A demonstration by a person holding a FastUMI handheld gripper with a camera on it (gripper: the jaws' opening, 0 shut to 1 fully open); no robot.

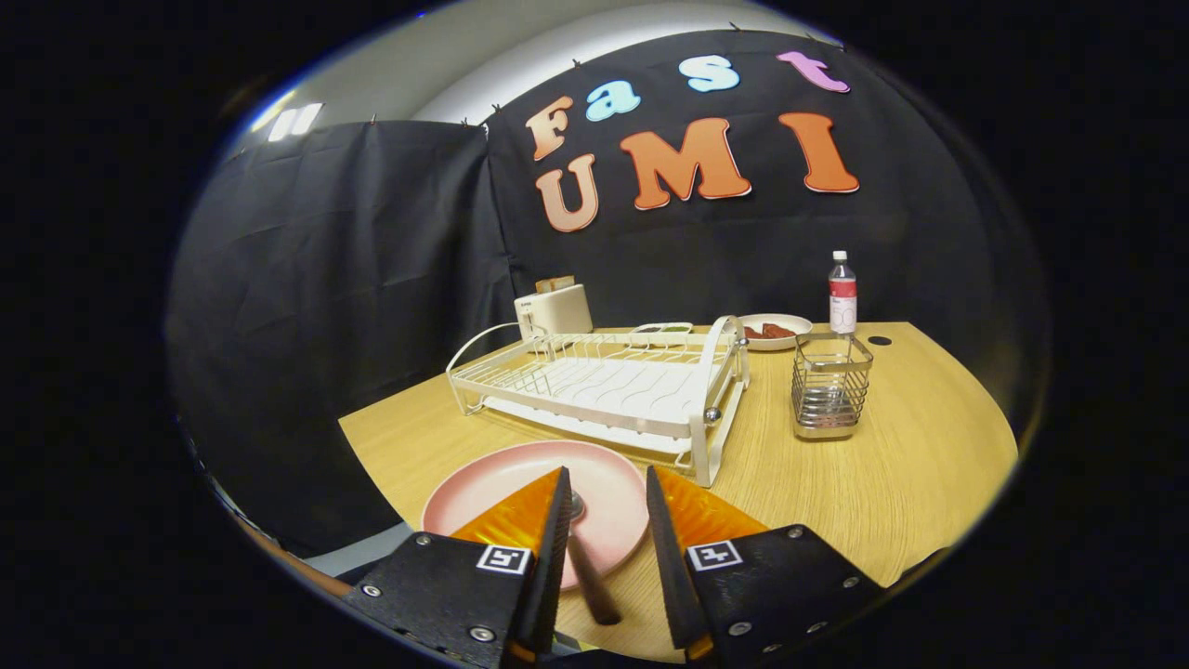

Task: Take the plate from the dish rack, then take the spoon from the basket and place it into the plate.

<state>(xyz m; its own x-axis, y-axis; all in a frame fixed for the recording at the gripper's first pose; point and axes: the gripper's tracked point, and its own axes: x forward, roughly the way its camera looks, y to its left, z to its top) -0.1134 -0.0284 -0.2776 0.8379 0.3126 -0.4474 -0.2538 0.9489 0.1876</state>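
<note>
Gripper (606, 483) low over the table (910, 483), fingers spread apart with a clear gap between them and pressing on nothing: released. Right in that gap lies the spoon (587, 557), its dark handle running back toward the gripper body and off the plate's near rim onto the wood, its metal bowl end just peeking out beside the left fingertip. The bowl sits on the pink plate (520, 478); how much of it rests there is hard to say, since the left finger covers part of it. The plate lies flat on the table, under and just ahead of the fingertips, spreading mostly to the left of the left finger.

Beyond the plate, the white rack (604, 381) stands with its wire slots bare, its near corner post just ahead of the right fingertip. Off to the right of the right finger and well beyond it, the wire basket (829, 386) stands upright. Behind the basket, a bottle (842, 293) stands upright near the table's far edge. Just left of the bottle, past the rack, a white dish (776, 332) holds something reddish-brown. Further left, behind the rack's far corner, a white toaster (554, 309) with toast poking out the top.
</note>
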